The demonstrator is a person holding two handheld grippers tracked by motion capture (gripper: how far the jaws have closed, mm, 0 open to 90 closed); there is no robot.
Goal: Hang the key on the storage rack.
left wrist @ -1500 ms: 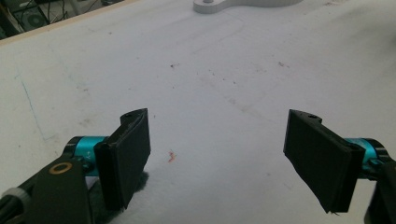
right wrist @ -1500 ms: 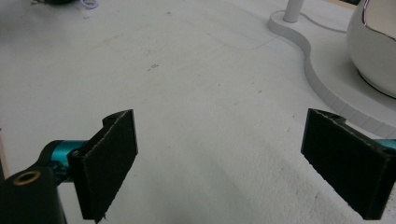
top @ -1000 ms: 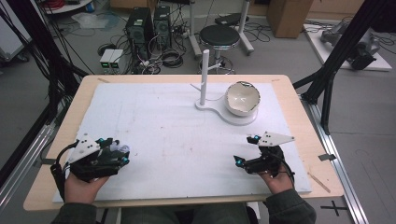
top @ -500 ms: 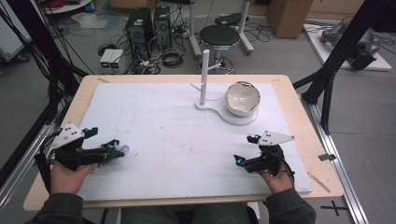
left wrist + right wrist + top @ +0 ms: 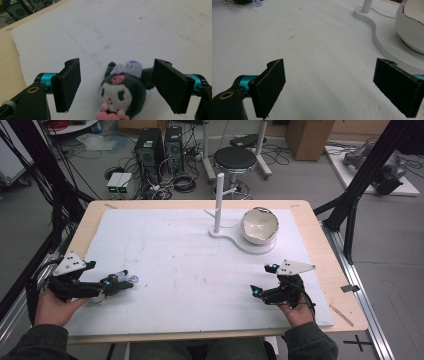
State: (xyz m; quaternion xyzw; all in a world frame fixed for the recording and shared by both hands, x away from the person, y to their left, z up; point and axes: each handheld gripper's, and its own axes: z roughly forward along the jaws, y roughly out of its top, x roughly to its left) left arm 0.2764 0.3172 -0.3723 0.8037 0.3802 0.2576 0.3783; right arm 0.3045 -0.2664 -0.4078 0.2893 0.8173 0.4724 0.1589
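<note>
Jaws of the left gripper (image 5: 116, 86) now released, straddling the plush toy (image 5: 122, 91); right gripper (image 5: 261, 280) unchanged, released.

High overview; two close jaw-level views.

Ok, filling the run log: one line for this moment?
left gripper: open around plush toy | right gripper: open, empty | toy: lying on white mat

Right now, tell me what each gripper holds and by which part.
Nothing is held. The left gripper is open with the plush lying between its jaws, untouched. The right gripper is open over the bare mat.
</note>
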